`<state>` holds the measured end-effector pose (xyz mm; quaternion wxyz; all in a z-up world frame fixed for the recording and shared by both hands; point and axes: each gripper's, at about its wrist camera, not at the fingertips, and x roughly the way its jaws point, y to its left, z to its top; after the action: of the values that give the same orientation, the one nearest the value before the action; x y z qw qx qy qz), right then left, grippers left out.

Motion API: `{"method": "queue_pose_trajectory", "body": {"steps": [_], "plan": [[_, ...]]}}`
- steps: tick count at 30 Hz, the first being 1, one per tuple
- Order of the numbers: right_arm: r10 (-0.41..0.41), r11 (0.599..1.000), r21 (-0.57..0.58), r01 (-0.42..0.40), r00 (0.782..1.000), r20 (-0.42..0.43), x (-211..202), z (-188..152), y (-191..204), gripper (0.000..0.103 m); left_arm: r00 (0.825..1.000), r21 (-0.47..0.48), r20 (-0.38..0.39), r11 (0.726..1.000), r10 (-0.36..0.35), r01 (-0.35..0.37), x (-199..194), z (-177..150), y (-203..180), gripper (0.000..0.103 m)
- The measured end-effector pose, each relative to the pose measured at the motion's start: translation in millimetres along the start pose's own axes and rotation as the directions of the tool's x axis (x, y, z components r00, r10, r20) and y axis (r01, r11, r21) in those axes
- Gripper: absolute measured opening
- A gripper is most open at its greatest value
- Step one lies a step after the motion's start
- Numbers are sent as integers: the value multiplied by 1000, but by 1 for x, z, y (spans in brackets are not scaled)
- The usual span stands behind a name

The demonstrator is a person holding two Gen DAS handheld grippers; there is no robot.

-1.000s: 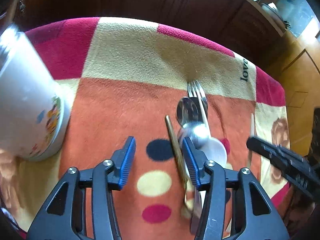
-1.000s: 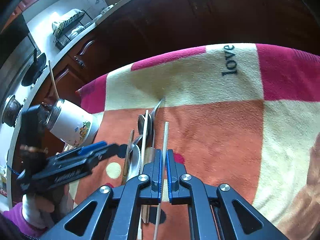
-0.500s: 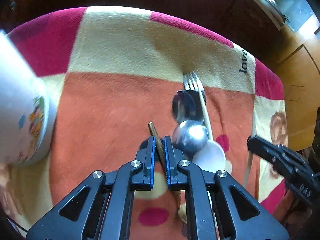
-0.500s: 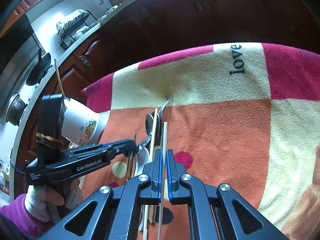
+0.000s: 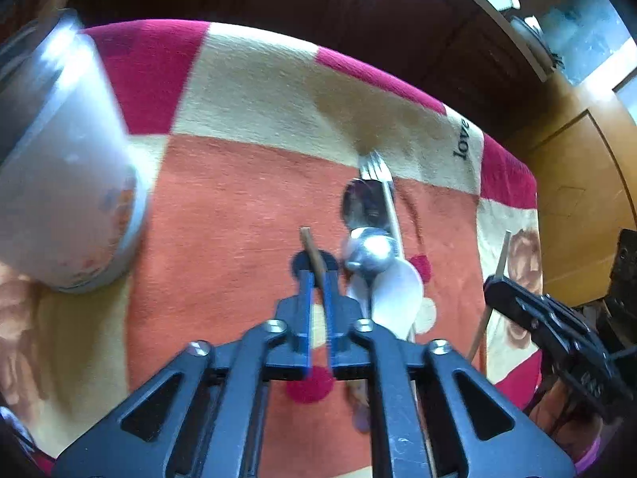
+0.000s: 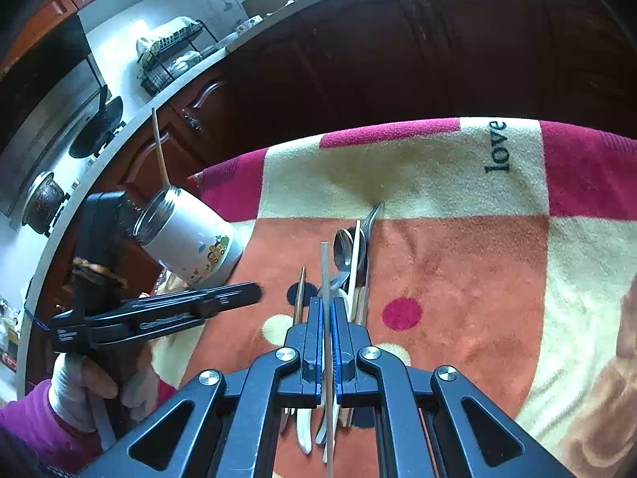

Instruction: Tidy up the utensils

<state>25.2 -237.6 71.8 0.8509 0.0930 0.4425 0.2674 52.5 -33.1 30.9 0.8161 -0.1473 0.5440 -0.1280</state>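
Note:
My left gripper (image 5: pixel 316 279) is shut on a brown chopstick (image 5: pixel 312 249), held just above the blanket. My right gripper (image 6: pixel 327 302) is shut on a pale chopstick (image 6: pixel 325 271), also seen from the left wrist (image 5: pixel 499 263). A pile of utensils lies between them: a fork (image 5: pixel 374 167), dark spoon (image 5: pixel 364 203), shiny metal spoon (image 5: pixel 372 247) and white spoon (image 5: pixel 396 290). A white jar (image 6: pixel 191 235) with a cartoon print stands at the left, with one stick (image 6: pixel 159 147) in it.
A checked fleece blanket (image 6: pixel 477 271) in red, cream and orange covers the table. Dark wood cabinets (image 6: pixel 398 59) stand behind it. A counter with a dish rack (image 6: pixel 171 55) is at the far left. The left gripper (image 6: pixel 239 294) shows in the right wrist view.
My left gripper closed on the brown chopstick and lifted its tip off the blanket. The jar came back into closer view at left. My right gripper kept holding its chopstick.

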Motion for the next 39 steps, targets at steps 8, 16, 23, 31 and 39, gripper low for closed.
{"method": "queue_pose_trajectory", "body": {"steps": [8, 16, 23, 31, 39], "plan": [[0, 1000, 14, 0, 1000, 7, -6, 0, -5, 3, 994, 17, -22, 994, 106, -106, 41, 10, -19, 18], [28, 999, 19, -29, 999, 27, -11, -3, -1, 4, 999, 6, -4, 999, 47, -47, 10, -9, 4, 8], [52, 998, -34, -50, 998, 47, -20, -1, 25, 4, 996, 3, 91, 1000, 6, -6, -54, -20, 16, 5], [97, 991, -92, -92, 994, 47, -22, 4, 61, 3, 984, 22, 179, 1000, -21, 17, -120, -28, 22, 5], [104, 984, -155, -94, 993, 56, -19, 12, 91, 3, 973, 17, 232, 1000, -17, 13, -153, -33, 32, 5]]}}
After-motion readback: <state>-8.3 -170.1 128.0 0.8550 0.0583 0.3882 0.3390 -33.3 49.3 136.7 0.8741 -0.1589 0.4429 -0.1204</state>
